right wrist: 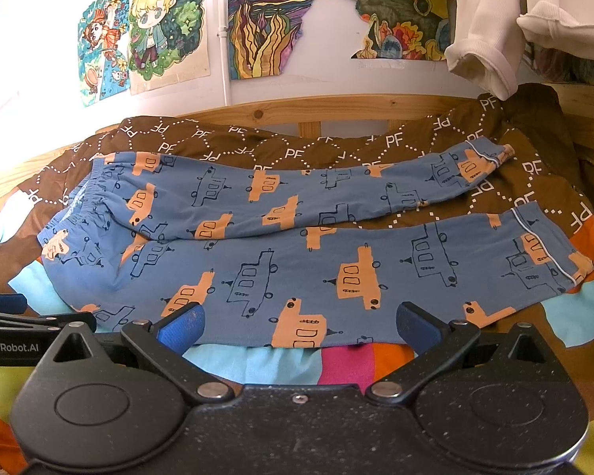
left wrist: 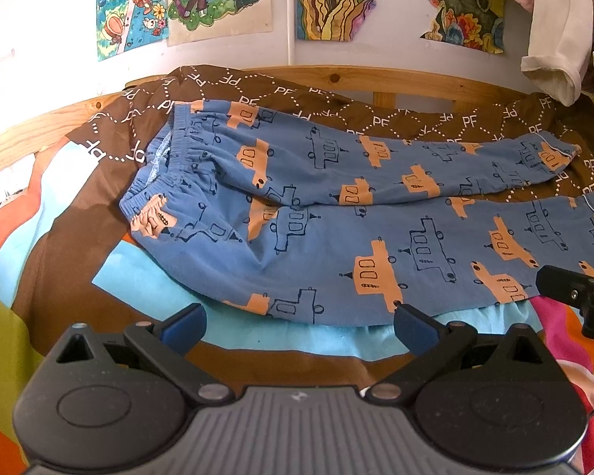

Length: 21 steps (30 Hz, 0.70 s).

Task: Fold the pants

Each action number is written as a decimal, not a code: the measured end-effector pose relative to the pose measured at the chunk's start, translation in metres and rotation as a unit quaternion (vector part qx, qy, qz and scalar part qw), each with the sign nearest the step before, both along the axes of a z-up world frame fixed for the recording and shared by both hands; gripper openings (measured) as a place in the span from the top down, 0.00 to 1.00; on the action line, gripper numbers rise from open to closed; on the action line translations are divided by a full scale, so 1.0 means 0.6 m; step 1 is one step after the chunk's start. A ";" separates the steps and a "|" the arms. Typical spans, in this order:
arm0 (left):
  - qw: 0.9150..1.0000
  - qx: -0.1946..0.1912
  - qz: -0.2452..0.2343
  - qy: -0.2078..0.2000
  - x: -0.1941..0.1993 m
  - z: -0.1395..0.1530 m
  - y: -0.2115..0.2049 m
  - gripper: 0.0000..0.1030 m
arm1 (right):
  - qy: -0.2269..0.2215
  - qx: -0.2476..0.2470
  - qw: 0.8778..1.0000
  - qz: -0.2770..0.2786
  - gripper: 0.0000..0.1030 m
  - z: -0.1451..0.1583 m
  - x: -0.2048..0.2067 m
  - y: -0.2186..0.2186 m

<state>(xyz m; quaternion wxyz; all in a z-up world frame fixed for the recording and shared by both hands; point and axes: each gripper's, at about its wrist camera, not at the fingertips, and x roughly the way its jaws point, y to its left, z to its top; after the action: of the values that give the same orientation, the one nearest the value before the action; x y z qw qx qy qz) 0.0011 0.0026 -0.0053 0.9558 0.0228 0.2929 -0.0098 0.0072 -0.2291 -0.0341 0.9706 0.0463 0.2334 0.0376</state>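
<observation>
Blue pants (left wrist: 336,213) with orange and outlined vehicle prints lie flat on the bed, waistband at the left, both legs stretching right with a gap between them. The same pants (right wrist: 297,245) fill the middle of the right wrist view, cuffs at the right. My left gripper (left wrist: 299,326) is open just short of the near leg's front edge, nothing between its blue pads. My right gripper (right wrist: 299,322) is open too, its fingertips at the near leg's front hem. The right gripper's finger (left wrist: 574,285) shows at the right edge of the left wrist view.
A brown quilt (left wrist: 376,118) with white PF lettering lies under and behind the pants. A colourful sheet (right wrist: 348,364) covers the near side. A wooden bed rail (right wrist: 336,107) runs along the wall with drawings. White clothing (right wrist: 491,39) hangs at the upper right.
</observation>
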 end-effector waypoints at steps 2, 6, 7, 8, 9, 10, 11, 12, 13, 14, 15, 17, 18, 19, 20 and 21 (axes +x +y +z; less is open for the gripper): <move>1.000 -0.001 0.000 0.001 0.000 0.000 0.000 0.00 | 0.000 0.000 1.000 0.000 0.01 0.000 0.000 0.000; 1.000 -0.001 -0.002 0.004 0.002 -0.001 0.000 0.00 | 0.000 0.000 1.000 -0.001 0.01 0.000 0.000 0.000; 1.000 0.000 -0.003 0.004 0.002 -0.002 -0.001 0.00 | 0.000 -0.001 1.000 -0.001 0.01 0.000 0.000 0.000; 1.000 0.002 -0.004 0.004 0.003 -0.002 -0.001 0.00 | 0.001 -0.001 1.000 -0.001 0.01 0.000 0.000 0.000; 1.000 0.004 -0.004 0.002 0.003 -0.002 -0.002 0.00 | 0.001 -0.002 1.000 -0.001 0.01 -0.002 0.000 0.001; 1.000 0.005 -0.003 0.002 0.004 -0.002 -0.002 0.00 | 0.002 -0.002 1.000 -0.001 0.01 -0.006 0.001 0.002; 1.000 0.006 -0.001 0.001 0.007 -0.002 -0.002 0.00 | 0.003 -0.003 1.000 -0.001 0.01 -0.007 0.001 0.002; 1.000 0.006 0.000 0.001 0.009 -0.002 -0.003 0.00 | 0.006 -0.004 1.000 -0.001 0.01 -0.007 0.004 0.003; 1.000 0.007 0.003 0.001 0.013 -0.002 -0.003 0.00 | 0.007 -0.004 1.000 -0.002 0.01 -0.007 0.004 0.002; 1.000 0.008 0.004 0.002 0.016 -0.003 -0.003 0.00 | 0.007 -0.006 1.000 -0.003 0.01 -0.007 0.004 0.002; 1.000 0.007 0.004 0.004 0.020 -0.004 -0.003 0.00 | 0.007 -0.010 1.000 -0.007 0.01 -0.007 0.004 0.002; 1.000 0.003 0.003 0.009 0.034 -0.006 -0.003 0.00 | 0.009 -0.018 1.000 -0.014 0.01 -0.006 0.006 0.001; 1.000 0.001 0.003 0.008 0.041 -0.005 -0.002 0.00 | 0.011 -0.020 1.000 -0.013 0.01 -0.003 0.009 -0.002; 1.000 0.000 0.002 0.006 0.048 -0.003 -0.001 0.00 | 0.013 -0.021 1.000 -0.012 0.01 -0.001 0.013 -0.007; 1.000 0.000 0.001 0.001 0.059 0.000 0.001 0.00 | 0.012 -0.019 1.000 -0.011 0.01 0.003 0.018 -0.011; 1.000 0.001 0.001 -0.004 0.071 0.005 0.004 0.00 | 0.010 -0.017 1.000 -0.009 0.01 0.008 0.024 -0.018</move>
<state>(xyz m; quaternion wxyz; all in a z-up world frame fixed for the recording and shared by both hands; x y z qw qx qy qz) 0.0435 0.0048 -0.0022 0.9570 0.0232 0.2891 -0.0085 0.0213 -0.2397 -0.0291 0.9692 0.0327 0.2429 0.0244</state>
